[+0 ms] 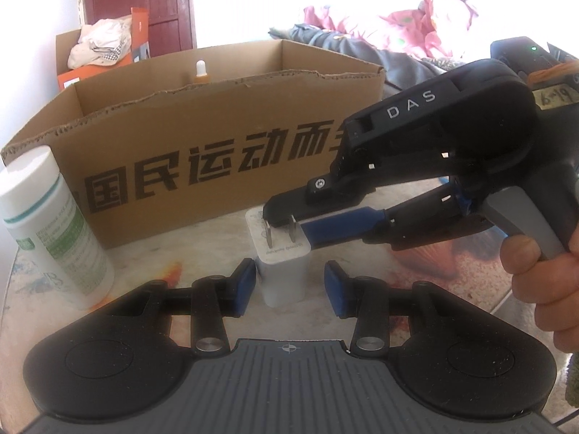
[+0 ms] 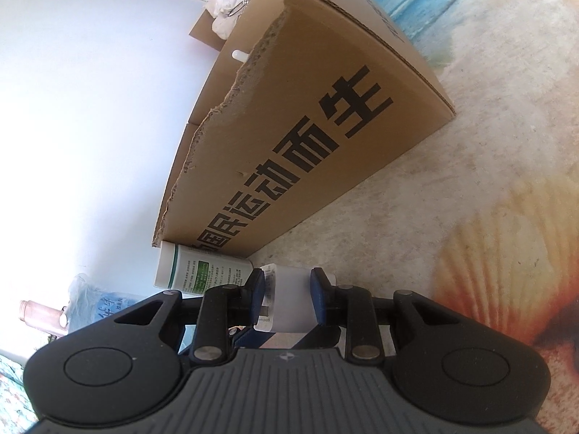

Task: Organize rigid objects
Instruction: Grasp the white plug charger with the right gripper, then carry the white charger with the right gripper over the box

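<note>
A white charger plug point(image 1: 284, 275) stands prongs-up on the table in front of a cardboard box point(image 1: 217, 137). My left gripper point(image 1: 291, 287) is open around it: the left blue pad point(image 1: 246, 285) touches its side and the right pad stands a little off. My right gripper point(image 1: 286, 222) reaches in from the right, rolled on its side, at the plug's prong end. In the right wrist view the right gripper point(image 2: 289, 296) has both pads against the charger plug point(image 2: 291, 300). A white bottle with a green label point(image 1: 54, 231) stands at the left, beside the box.
The cardboard box point(image 2: 307, 108) is open-topped with torn edges; a small orange bottle with a white cap point(image 1: 201, 72) stands inside. A person's hand point(image 1: 535, 282) holds the right gripper's handle. Behind sits another box with cloth point(image 1: 101, 47). A seashell-print table cover point(image 2: 488, 235) lies to the right.
</note>
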Tool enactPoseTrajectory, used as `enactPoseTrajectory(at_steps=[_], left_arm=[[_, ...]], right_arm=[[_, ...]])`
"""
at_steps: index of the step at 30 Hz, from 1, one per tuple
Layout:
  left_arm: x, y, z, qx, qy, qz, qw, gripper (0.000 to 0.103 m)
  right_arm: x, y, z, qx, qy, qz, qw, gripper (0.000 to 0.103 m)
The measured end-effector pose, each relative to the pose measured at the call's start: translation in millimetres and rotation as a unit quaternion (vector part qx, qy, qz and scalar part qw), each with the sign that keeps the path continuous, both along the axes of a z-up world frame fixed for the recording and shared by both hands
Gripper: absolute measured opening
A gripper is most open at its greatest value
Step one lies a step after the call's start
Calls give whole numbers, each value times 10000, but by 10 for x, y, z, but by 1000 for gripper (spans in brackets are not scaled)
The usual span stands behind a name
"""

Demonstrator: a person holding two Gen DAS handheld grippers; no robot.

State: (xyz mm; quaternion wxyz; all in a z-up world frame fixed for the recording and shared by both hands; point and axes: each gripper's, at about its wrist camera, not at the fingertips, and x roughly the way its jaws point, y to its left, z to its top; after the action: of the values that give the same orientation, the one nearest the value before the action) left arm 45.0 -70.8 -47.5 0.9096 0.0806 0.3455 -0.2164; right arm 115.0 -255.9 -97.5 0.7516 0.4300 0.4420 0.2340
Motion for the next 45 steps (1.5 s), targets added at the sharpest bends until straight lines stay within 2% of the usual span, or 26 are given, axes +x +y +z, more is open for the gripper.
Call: enactPoseTrajectory(at_steps=[7, 10, 17, 24, 30, 34, 37, 41, 45], left_arm=[[116, -110, 9, 210, -74, 207, 9995, 41], [135, -126, 20, 141, -30, 289, 9995, 33], [110, -196, 81, 207, -128, 493, 9985, 26], [63, -221, 366, 198, -492, 613, 9967, 26], [153, -252, 768, 66, -929, 727, 9930, 26], [400, -315, 1022, -127, -1093, 778, 9909, 26], [683, -393, 1113, -267, -1055, 762, 9911, 26], [1193, -535, 1081, -394, -671, 721, 9944, 26], [1633, -639, 961, -461, -228, 727, 9960, 26]], right_arm=[[14, -11, 13, -57, -53, 55, 10000, 30], [13, -6, 12, -79, -107, 69, 9999, 30], [-3, 44, 99, -201, -238, 119, 9994, 31], [-13, 70, 399, -127, -667, 190, 9975, 31], [74, 60, 870, -144, -1341, 297, 9904, 31], [260, 1, 1209, -341, -1805, 319, 9825, 31], [484, -88, 1367, -515, -1954, 291, 9789, 31], [883, -225, 1398, -798, -1860, 259, 9790, 31], [1348, -367, 1272, -956, -1553, 278, 9828, 31]])
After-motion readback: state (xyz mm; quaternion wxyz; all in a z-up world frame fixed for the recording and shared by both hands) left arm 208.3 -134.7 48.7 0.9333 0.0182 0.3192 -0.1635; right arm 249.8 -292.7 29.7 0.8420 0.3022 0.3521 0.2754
